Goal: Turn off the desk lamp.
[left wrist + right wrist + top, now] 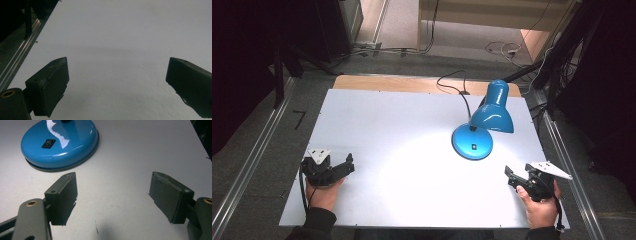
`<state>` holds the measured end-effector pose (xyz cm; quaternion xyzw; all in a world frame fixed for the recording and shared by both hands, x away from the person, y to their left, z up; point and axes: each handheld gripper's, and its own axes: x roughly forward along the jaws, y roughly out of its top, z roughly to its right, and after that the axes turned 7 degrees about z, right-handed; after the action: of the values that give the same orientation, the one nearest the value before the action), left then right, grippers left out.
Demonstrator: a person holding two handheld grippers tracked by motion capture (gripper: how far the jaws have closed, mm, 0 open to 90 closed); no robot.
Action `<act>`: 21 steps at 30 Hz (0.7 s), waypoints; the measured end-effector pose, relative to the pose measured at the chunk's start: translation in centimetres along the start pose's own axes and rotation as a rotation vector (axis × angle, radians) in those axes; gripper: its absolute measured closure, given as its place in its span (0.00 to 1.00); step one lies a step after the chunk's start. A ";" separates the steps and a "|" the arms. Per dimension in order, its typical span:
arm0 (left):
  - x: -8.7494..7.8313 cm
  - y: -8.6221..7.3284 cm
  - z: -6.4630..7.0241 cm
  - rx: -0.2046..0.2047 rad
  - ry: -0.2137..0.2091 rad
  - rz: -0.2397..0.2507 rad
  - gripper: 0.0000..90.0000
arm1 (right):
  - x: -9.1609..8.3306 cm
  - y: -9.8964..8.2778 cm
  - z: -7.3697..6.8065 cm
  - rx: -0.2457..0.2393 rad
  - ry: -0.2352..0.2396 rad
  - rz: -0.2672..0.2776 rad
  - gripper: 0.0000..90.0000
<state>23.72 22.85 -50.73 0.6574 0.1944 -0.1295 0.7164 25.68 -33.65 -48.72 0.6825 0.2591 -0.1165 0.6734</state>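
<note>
A blue desk lamp stands at the right middle of the white table [377,125]. Its round base [472,142] carries a black rocker switch [48,143], and its shade [492,112] tilts down and throws a bright patch on the table. My left gripper [346,166] rests at the near left, open, with only bare table between its fingers [47,87]. My right gripper [511,177] sits at the near right, open and holding nothing. In the right gripper view the lamp base [60,145] lies just ahead and left of its jaws, apart from them.
The lamp's black cord [454,87] runs off the table's far edge onto a wooden strip [412,82]. Metal rails [252,160] flank the table on both sides. Dark stands and cables crowd the floor behind.
</note>
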 end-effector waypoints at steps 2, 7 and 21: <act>0.0 0.0 0.0 0.000 0.000 0.000 0.06 | 0.1 0.0 -0.1 0.007 0.008 0.002 0.24; 0.0 0.0 0.0 -0.001 0.000 0.000 0.06 | 0.2 0.2 -0.4 0.005 0.013 0.005 0.24; 0.0 0.0 0.0 0.000 -0.003 0.000 0.06 | 0.9 0.7 -1.5 -0.013 0.023 0.015 0.25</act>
<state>23.74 22.83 -50.72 0.6573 0.1936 -0.1305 0.7166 26.46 -32.01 -48.49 0.6813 0.2625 -0.1021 0.6756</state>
